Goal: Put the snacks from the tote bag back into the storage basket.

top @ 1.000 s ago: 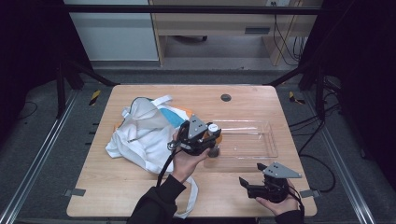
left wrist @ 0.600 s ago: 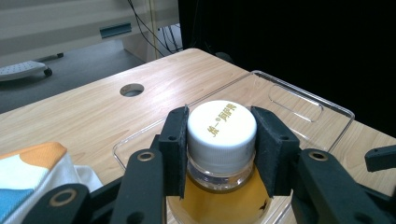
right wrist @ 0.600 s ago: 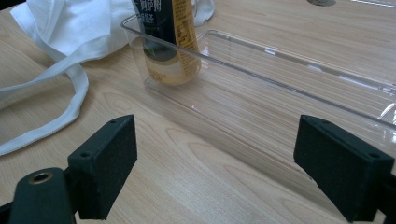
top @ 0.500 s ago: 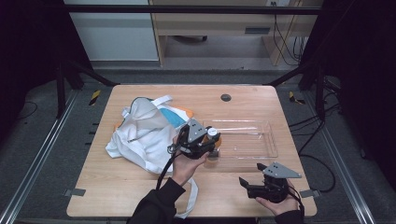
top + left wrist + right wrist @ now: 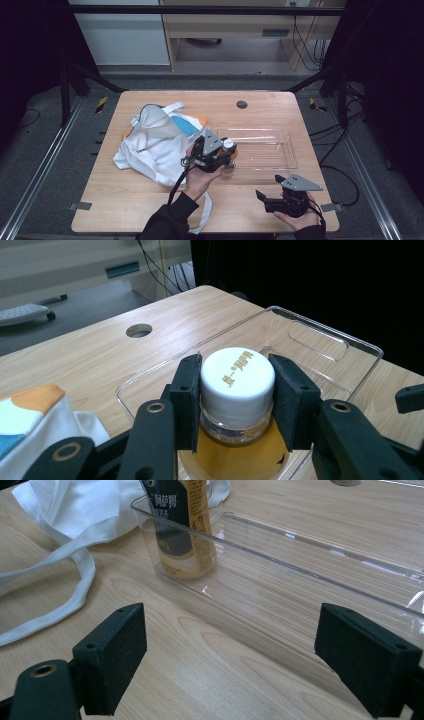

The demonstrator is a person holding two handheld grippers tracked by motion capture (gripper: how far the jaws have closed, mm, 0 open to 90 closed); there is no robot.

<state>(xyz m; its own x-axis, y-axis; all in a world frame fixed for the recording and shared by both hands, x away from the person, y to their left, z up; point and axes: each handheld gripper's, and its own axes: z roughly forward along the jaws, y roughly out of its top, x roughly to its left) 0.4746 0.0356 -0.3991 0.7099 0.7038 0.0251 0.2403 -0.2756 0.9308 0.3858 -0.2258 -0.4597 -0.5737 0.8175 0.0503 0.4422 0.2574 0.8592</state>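
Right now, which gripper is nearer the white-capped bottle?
Left. The left gripper clamps the bottle at its cap inside the clear tray; the right gripper rests open on the table, outside the tray.

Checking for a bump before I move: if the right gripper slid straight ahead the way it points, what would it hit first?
Probably the near wall of the clear tray; the right gripper is open and empty, with bare table before it.

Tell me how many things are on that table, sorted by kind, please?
Bottle with white cap and amber drink, clamped in the left hand-held gripper: 1
Clear plastic tray: 1
White cloth bag: 1
Orange and blue item tucked under the bag, too hidden to identify: 1
Total: 4
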